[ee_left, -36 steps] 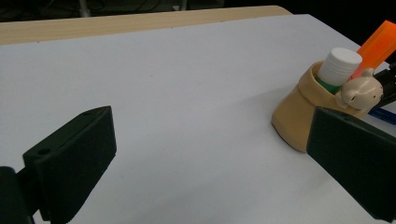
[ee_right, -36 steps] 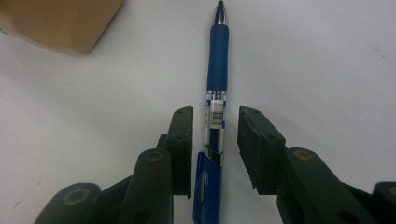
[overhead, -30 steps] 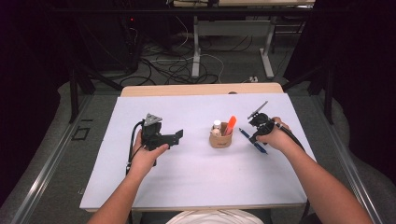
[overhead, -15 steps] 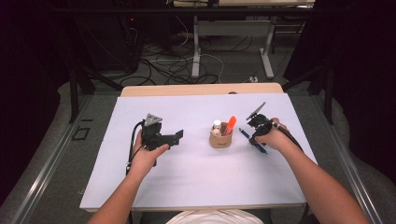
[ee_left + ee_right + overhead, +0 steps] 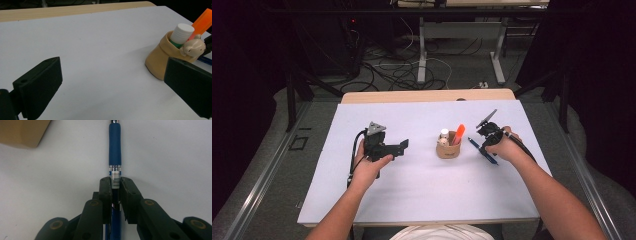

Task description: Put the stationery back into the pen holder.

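Observation:
A tan pen holder (image 5: 447,148) (image 5: 162,62) stands mid-table with a white-capped tube (image 5: 183,32) and an orange marker (image 5: 458,134) (image 5: 202,21) in it. A blue pen (image 5: 114,147) (image 5: 476,146) lies on the white table just right of the holder. My right gripper (image 5: 115,183) (image 5: 486,141) points down at it, its jaws shut on the pen's barrel. My left gripper (image 5: 399,147) (image 5: 112,85) is held left of the holder, open wide, nothing between its jaws.
The white table top (image 5: 422,190) has a wooden strip (image 5: 427,95) along its far edge. A corner of the tan holder (image 5: 22,132) sits at the top left of the right gripper view. Cables and desk legs lie on the floor beyond.
My right gripper has dropped slightly onto the blue pen beside the holder. The left gripper has stayed still.

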